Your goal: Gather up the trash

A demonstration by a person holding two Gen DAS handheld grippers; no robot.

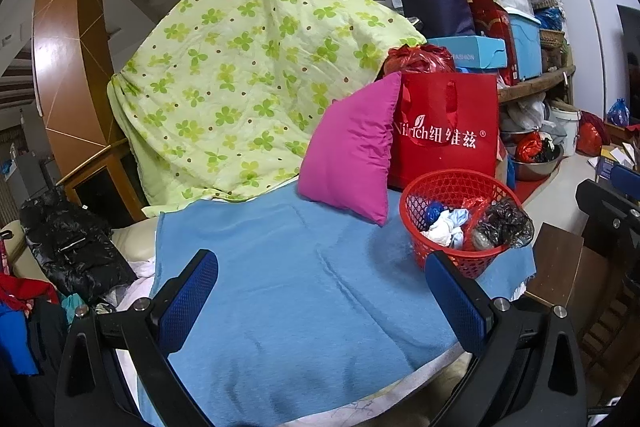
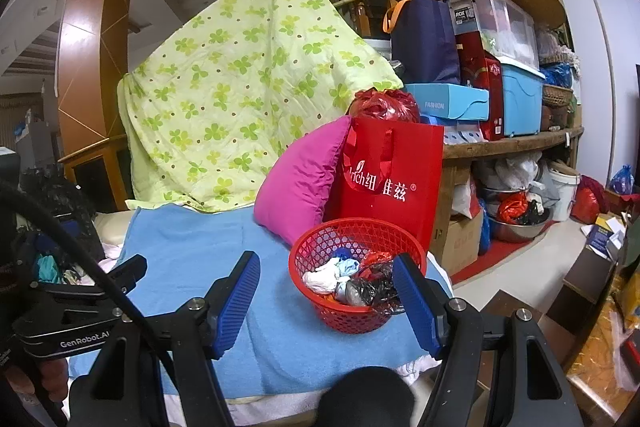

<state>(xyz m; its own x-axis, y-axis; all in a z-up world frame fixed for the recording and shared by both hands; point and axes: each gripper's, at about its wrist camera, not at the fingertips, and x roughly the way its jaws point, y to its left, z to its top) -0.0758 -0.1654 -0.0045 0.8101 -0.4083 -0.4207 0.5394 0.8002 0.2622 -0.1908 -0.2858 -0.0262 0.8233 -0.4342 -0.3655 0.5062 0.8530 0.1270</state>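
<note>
My right gripper (image 2: 326, 301) stands with its ribbed blue pads wide apart and nothing between them, just in front of the round red plastic mesh basket (image 2: 356, 315). My left gripper (image 1: 322, 301) is spread wide and empty too, further to the left of that basket. The basket sits on the light blue towel (image 1: 280, 287), holding crumpled white, blue, red and black trash (image 2: 352, 277), and right behind it lean a magenta pillow (image 2: 300, 179) and a red paper gift bag (image 2: 394, 183).

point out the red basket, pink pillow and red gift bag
red basket (image 1: 472, 261), left wrist view, front wall
pink pillow (image 1: 348, 151), left wrist view, middle of its face
red gift bag (image 2: 404, 195), right wrist view, printed front
</note>
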